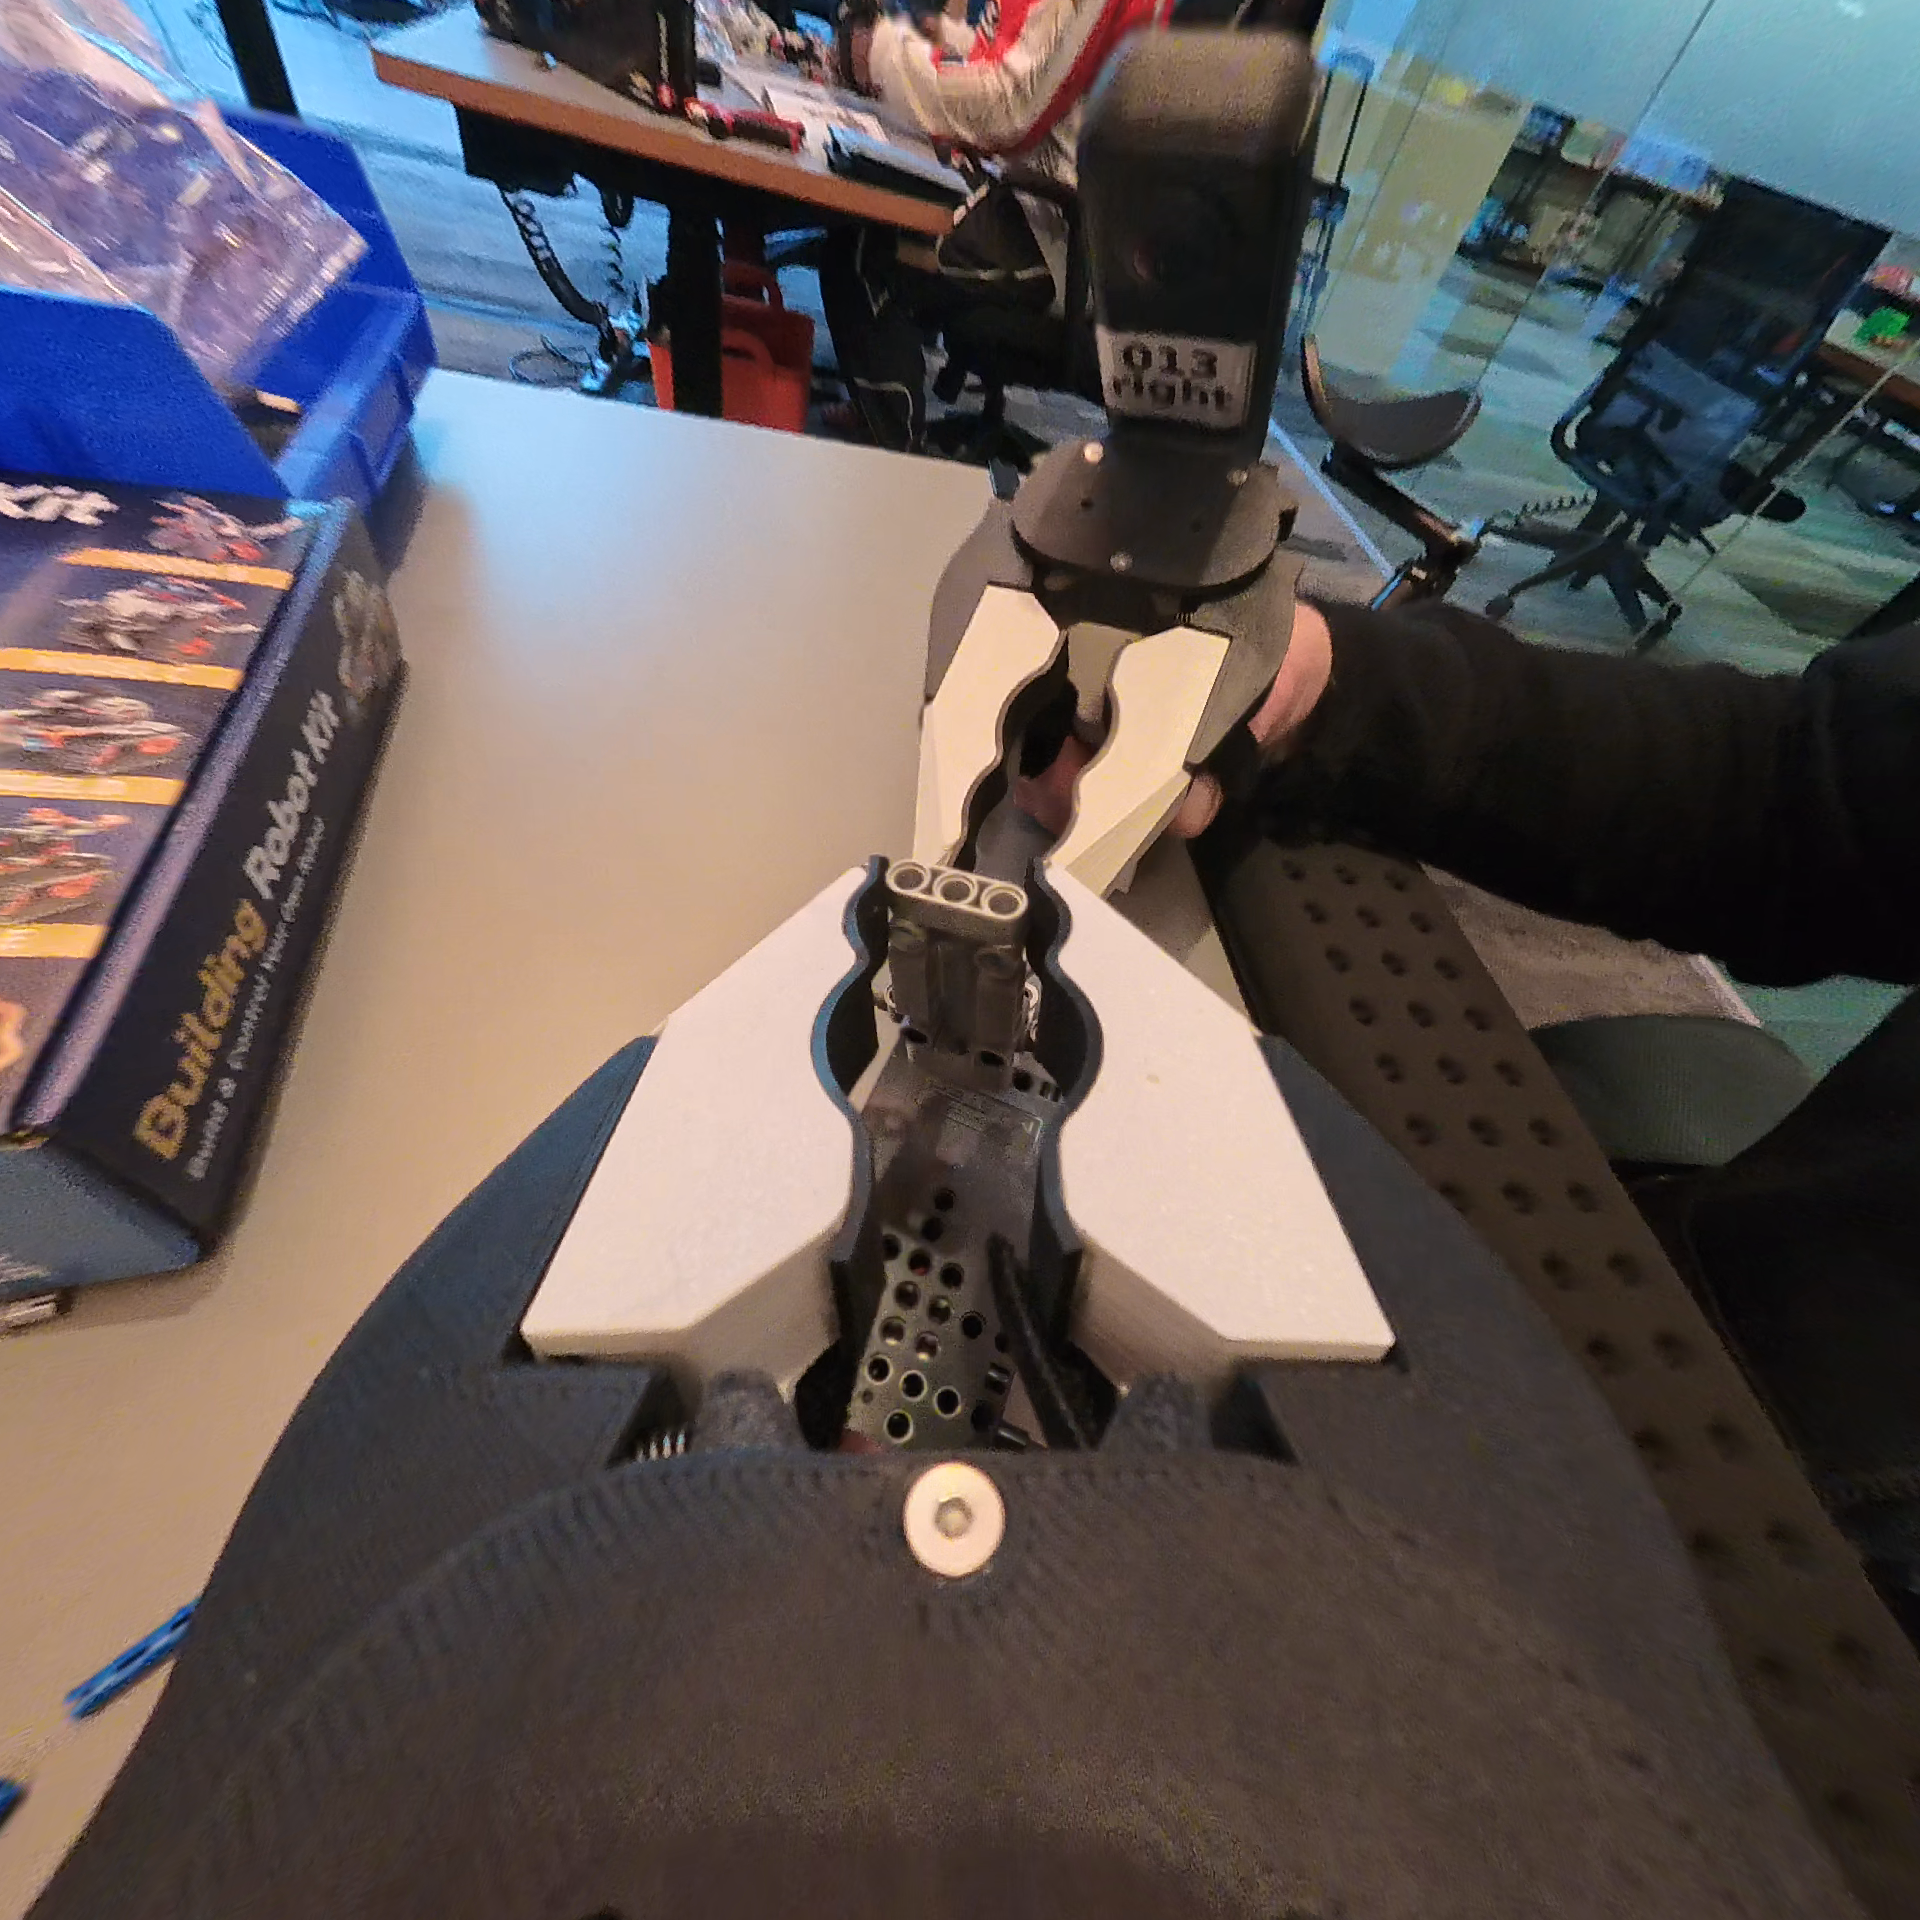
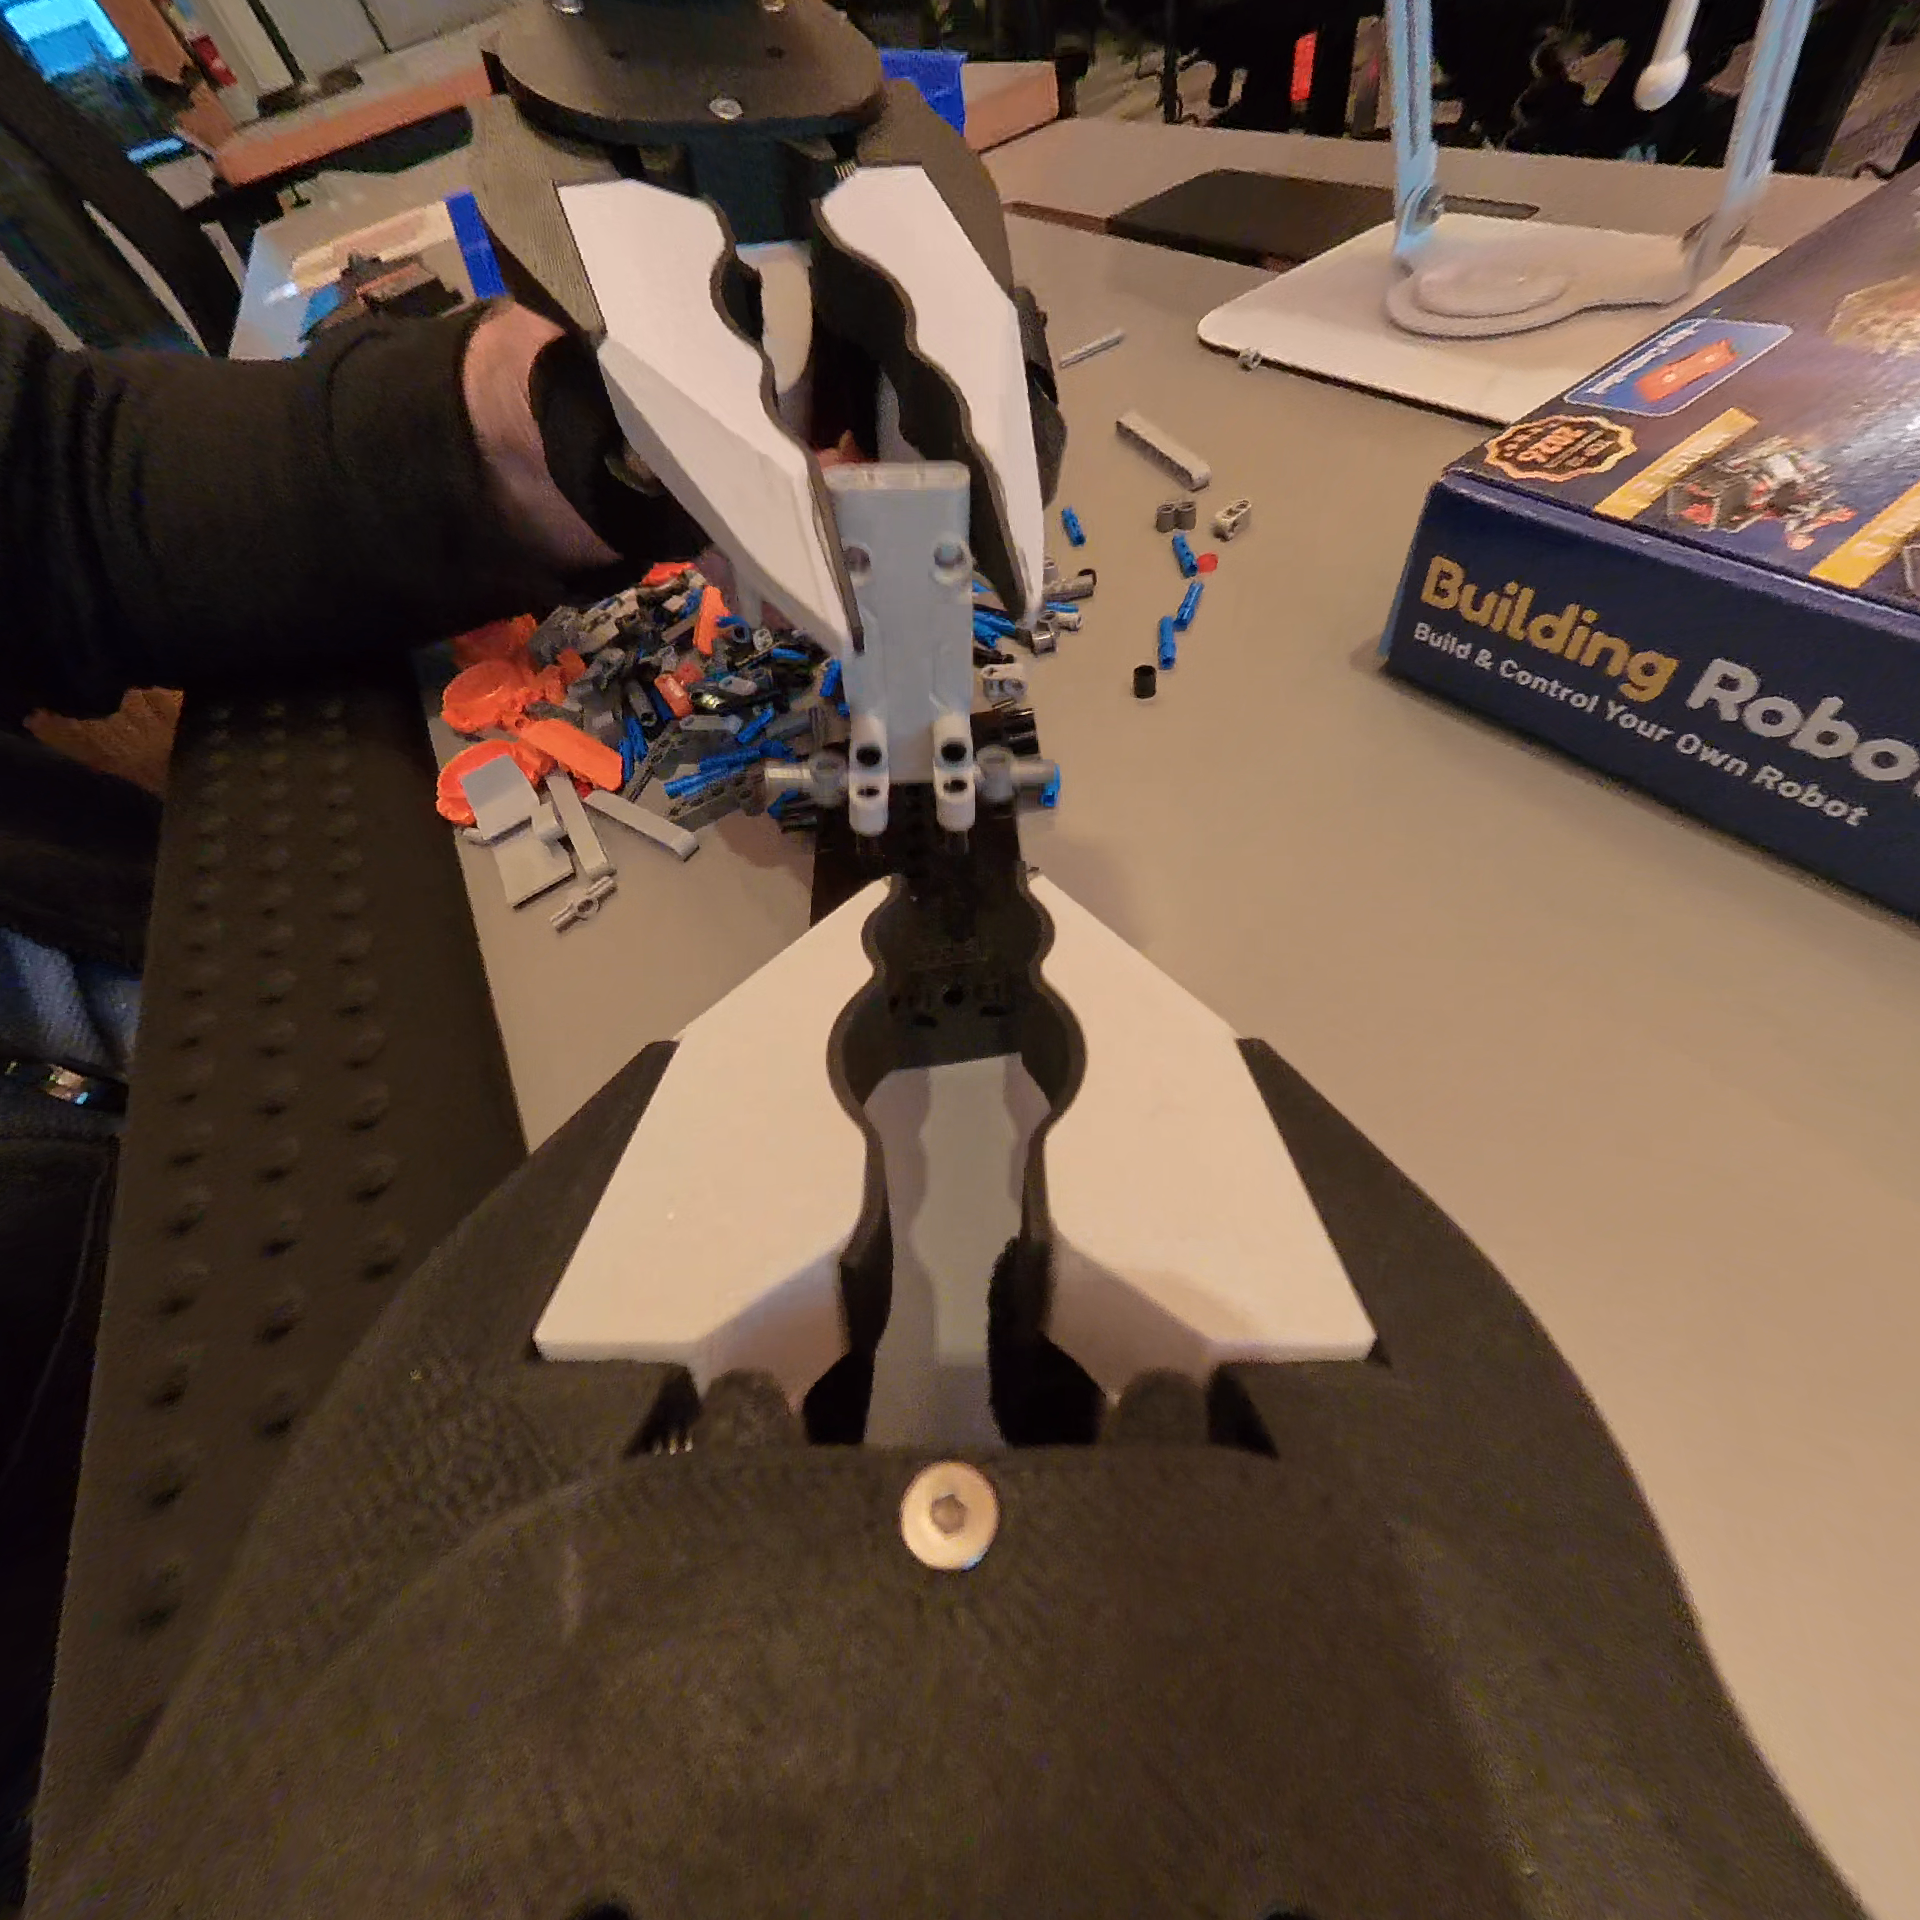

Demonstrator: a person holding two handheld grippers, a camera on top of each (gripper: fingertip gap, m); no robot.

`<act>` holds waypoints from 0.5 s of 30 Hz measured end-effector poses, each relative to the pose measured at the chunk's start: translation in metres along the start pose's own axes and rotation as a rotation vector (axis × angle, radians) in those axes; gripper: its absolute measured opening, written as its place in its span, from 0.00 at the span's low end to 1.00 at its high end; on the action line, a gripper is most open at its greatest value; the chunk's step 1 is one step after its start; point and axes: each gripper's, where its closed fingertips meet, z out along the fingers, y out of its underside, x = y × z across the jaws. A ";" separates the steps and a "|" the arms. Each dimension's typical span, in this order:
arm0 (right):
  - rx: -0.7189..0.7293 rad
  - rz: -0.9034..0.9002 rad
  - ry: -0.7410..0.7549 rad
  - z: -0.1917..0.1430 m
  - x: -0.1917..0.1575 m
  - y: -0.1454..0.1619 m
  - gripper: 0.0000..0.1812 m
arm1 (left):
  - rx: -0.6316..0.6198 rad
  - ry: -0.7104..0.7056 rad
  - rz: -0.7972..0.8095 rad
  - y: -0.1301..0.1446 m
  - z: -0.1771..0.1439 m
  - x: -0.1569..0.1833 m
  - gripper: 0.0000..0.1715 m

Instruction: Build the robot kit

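My left gripper [image 1: 956, 883] is shut on a light grey building block [image 1: 951, 971] that has a three-hole beam at its end. A black perforated piece [image 1: 925, 1299] is joined to that block. In the right wrist view the left gripper [image 2: 940, 623] points down and holds the grey block [image 2: 904, 644]. White and grey connectors sit at the block's lower end. My right gripper [image 2: 958, 883] is closed around the black perforated piece [image 2: 951, 956]. It faces the left gripper, tip to tip [image 1: 1013, 847]. The assembly is held in the air above the grey table [image 2: 1351, 987].
A pile of small orange, blue, grey and black parts [image 2: 644, 707] lies on the table, with strays to its right. A dark blue kit box [image 2: 1662, 623] is on the table [image 1: 208, 831]. A blue bin [image 1: 343, 343], a white stand [image 2: 1455, 291] and a perforated chair back [image 1: 1455, 1091] are nearby. Left tips to right tips: about 4 centimetres.
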 end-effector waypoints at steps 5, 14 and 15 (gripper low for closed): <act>0.016 -0.004 0.019 -0.003 0.004 -0.001 0.10 | 0.090 -0.030 -0.029 -0.019 -0.021 -0.011 0.14; 0.008 0.003 0.041 -0.003 0.010 0.002 0.10 | 0.235 -0.115 -0.056 -0.048 -0.072 -0.035 0.14; 0.011 0.000 0.042 -0.003 0.009 0.002 0.10 | 0.247 -0.124 -0.059 -0.050 -0.076 -0.038 0.14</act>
